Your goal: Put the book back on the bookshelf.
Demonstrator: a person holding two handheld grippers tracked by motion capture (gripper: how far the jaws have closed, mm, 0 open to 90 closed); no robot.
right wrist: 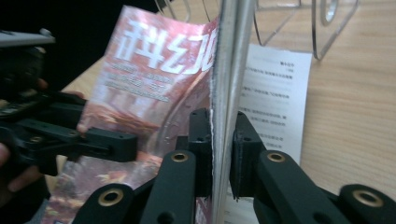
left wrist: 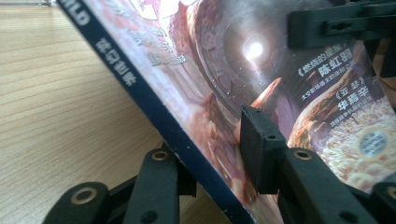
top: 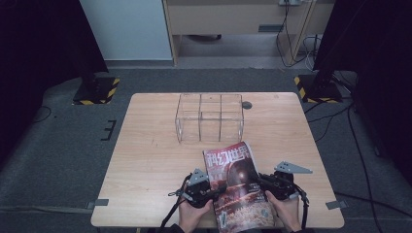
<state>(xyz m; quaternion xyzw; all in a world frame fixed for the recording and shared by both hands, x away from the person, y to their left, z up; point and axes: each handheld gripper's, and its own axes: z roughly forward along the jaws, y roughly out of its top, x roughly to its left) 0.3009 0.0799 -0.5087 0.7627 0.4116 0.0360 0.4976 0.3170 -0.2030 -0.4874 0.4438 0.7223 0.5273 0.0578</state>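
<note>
The magazine (top: pixel 239 187) lies at the tabletop's (top: pixel 145 160) near edge, long axis running near-to-far, title toward the clear organiser (top: pixel 210 118). The right gripper (right wrist: pixel 219 154) is clamped on its page edge; the left gripper (left wrist: pixel 217 154) straddles the spine, grip uncertain. Both should seat fully and lift evenly.

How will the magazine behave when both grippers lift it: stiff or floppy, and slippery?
The magazine is thin with a soft cover, so it will probably sag between the left gripper and the right gripper. Its cover shines under the light, so it may slip. The loose white sheet might fall out.
</note>
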